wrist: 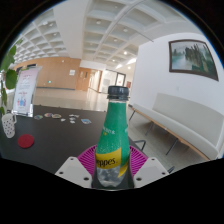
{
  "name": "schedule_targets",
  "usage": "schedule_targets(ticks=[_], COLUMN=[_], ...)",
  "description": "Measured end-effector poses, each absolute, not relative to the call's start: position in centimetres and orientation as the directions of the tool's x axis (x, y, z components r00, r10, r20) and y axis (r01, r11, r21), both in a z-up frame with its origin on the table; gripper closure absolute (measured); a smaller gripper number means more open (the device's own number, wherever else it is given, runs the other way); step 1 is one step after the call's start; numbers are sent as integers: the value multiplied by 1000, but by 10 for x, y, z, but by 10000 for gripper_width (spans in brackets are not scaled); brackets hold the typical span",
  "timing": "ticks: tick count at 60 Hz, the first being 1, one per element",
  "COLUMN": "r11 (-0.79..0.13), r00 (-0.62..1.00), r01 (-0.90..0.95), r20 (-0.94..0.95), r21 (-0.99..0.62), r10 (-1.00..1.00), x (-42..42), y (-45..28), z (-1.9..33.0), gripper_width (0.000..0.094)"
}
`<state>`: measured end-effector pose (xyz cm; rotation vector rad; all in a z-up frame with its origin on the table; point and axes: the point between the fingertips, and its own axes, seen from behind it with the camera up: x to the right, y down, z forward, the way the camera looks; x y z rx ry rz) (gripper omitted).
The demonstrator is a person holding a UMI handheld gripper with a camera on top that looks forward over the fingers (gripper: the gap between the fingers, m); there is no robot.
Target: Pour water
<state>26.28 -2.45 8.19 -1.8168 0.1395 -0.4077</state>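
Tool (112,160) clamped on green bottle (114,135), upright between pink pads, above dark table (45,148).

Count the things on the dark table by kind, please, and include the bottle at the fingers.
Bottle, green, between the gripper fingers: 1
Cup, clear: 1
Red lid: 1
Small pieces, too small to tell apart: about 4
Total: about 7

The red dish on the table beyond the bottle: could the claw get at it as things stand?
Probably not right away. The claw seems shut on the green bottle, so its fingers are taken. The red dish lies off to one side on the dark table with nothing over it.
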Motion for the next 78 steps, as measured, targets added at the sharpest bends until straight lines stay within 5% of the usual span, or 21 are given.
schedule_targets(ticks=[8, 18, 27, 34, 44, 55, 67, 78], r11=[-280, -264, -226, -174, -86, 30, 102, 162], r00=[860, 654, 331, 24, -441, -651, -692, -397], r01=[219, 527, 844, 977, 886, 682, 602, 841], r20=[321, 583, 803, 874, 771, 624, 580, 792], r21=[-935, -808, -487, -123, 456, 731, 792, 516], r10=[-398, -482, -496, -485, -459, -433, -430, -463], x=[279, 265, 184, 88, -49, -120, -150, -148], y=[-22, 0, 38, 70, 104, 120, 122, 99], z=[130, 250, 353, 391, 350, 253, 213, 285], gripper_width=[520, 518, 520, 517, 520, 519, 519, 519])
